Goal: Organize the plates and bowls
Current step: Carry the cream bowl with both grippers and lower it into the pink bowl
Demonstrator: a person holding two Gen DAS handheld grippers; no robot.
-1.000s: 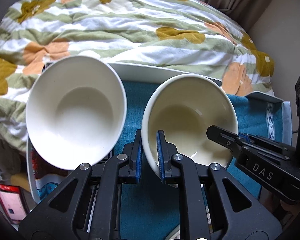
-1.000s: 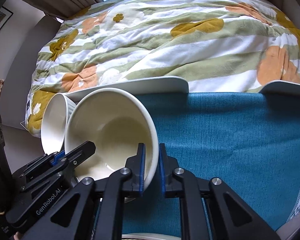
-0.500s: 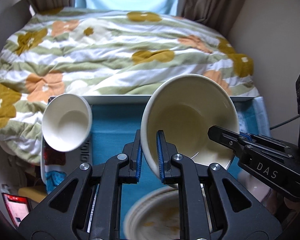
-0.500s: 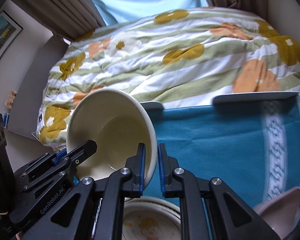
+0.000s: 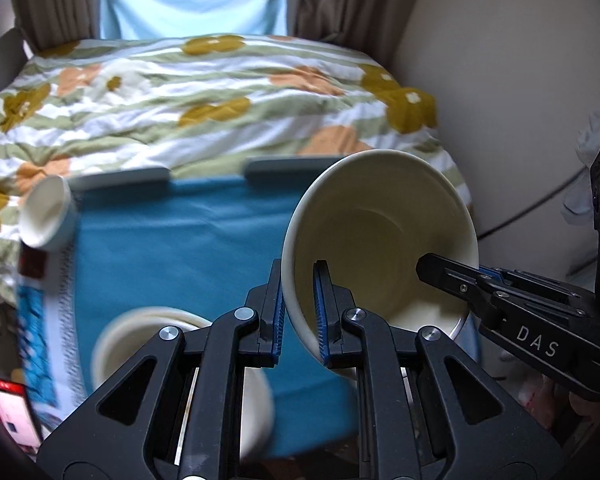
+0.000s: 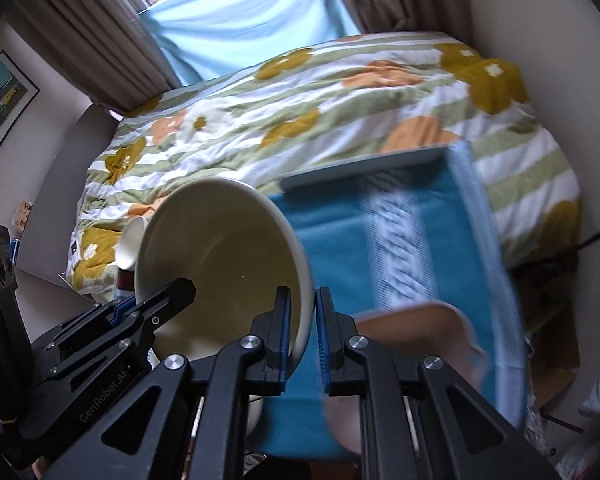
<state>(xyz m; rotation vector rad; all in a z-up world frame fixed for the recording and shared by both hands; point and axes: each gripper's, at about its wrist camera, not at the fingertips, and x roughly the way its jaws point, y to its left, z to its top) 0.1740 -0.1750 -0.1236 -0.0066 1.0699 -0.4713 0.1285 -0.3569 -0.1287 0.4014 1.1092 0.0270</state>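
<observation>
White table spread with a teal cloth. On the cloth: small white bowl at its far-left corner, cream bowl nearer, pink dish toward its right.

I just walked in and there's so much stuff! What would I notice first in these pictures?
First, the big cream bowl, tipped up in the air with both the left gripper and the right gripper pinching its rim from opposite sides. Under it lies a bright teal cloth, with a small white bowl at its far left corner. Behind everything sprawls a flowery quilt.
</observation>
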